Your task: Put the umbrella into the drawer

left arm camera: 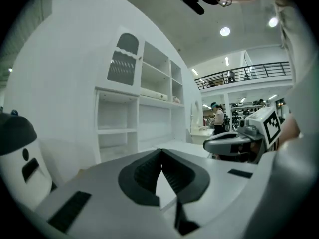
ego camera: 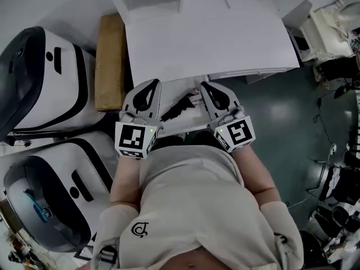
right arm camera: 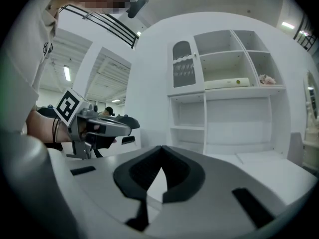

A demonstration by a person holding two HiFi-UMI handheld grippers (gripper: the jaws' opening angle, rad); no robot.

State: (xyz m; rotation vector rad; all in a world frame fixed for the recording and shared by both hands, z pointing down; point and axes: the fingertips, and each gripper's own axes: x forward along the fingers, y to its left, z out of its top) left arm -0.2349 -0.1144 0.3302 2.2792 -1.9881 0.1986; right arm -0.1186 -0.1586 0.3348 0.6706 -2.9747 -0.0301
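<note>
A black folded umbrella (ego camera: 179, 107) lies slantwise in the narrow open drawer (ego camera: 188, 124) under the white table's front edge. It shows between my two grippers, which are held close to my chest and point forward. The left gripper (ego camera: 147, 83) (left arm camera: 161, 151) is left of the umbrella, its jaws shut with nothing between them. On the other side of the umbrella, the right gripper (ego camera: 207, 85) (right arm camera: 160, 147) also has its tips together and holds nothing. Each gripper view shows the other gripper alongside. Neither gripper touches the umbrella.
The white table top (ego camera: 208, 38) spreads ahead, with white shelving (right arm camera: 229, 98) behind it. A brown cardboard box (ego camera: 111, 61) stands at its left side. Two white-and-black machines (ego camera: 50, 77) (ego camera: 56, 201) crowd the left; cluttered equipment (ego camera: 337, 32) is on the right.
</note>
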